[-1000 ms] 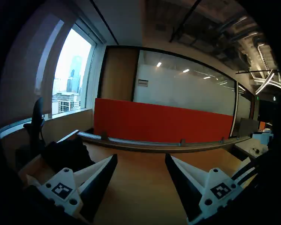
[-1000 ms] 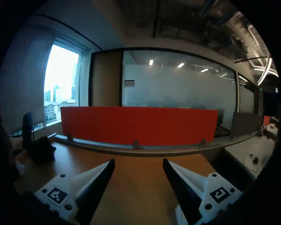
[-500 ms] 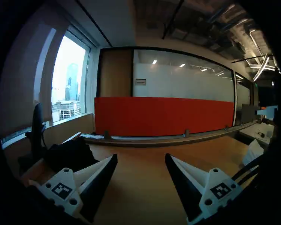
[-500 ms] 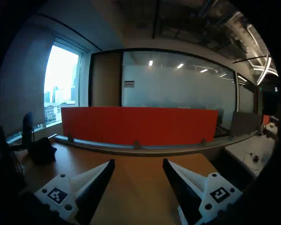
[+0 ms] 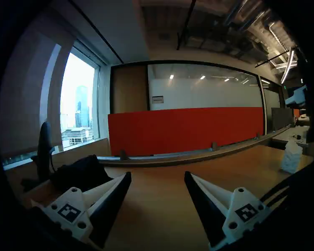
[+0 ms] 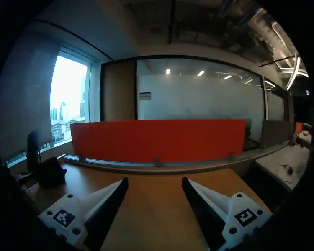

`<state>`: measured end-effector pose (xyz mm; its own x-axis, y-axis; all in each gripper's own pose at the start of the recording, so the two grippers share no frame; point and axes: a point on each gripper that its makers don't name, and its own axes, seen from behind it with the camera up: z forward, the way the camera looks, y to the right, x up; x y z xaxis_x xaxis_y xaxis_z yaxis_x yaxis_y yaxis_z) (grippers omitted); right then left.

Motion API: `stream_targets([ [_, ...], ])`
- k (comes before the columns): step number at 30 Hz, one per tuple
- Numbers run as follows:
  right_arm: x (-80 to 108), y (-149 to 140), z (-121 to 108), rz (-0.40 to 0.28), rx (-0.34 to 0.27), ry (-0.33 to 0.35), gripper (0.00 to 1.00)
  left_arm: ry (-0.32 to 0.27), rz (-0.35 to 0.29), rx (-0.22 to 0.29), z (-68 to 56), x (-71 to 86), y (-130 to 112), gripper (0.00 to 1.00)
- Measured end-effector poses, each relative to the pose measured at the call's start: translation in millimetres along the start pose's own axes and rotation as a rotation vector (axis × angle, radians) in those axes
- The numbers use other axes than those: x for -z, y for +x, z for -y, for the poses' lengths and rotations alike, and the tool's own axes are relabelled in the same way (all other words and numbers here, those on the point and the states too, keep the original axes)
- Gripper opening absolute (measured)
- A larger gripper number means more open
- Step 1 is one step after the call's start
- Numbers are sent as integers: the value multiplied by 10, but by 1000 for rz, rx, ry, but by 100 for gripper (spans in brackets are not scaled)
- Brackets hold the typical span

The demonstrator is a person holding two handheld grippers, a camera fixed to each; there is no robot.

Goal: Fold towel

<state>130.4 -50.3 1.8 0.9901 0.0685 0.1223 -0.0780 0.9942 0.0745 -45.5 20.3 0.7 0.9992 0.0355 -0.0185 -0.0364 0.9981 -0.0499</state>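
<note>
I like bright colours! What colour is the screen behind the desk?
The screen is orange-red, clearest in the right gripper view.

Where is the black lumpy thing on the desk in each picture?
Left gripper view: the black bundle sits low on the left, on the wooden desk.
Right gripper view: the black bundle is near the far left edge and looks smaller.
Shared landmark: the red divider panel along the back of the desk, across the middle of both views.
</note>
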Motion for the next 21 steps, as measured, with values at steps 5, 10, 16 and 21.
stream_targets([
  [5,-35,-20,45,-9,13,-1,99,14,-13,-2,29,29,-171,94],
  [10,-54,-77,85,-13,19,1,99,19,-27,12,41,50,-335,94],
  [16,-92,-152,122,-16,33,6,99,36,-40,37,77,51,-522,94],
  [21,-109,-180,168,-20,39,14,99,40,-48,50,103,26,-629,94],
])
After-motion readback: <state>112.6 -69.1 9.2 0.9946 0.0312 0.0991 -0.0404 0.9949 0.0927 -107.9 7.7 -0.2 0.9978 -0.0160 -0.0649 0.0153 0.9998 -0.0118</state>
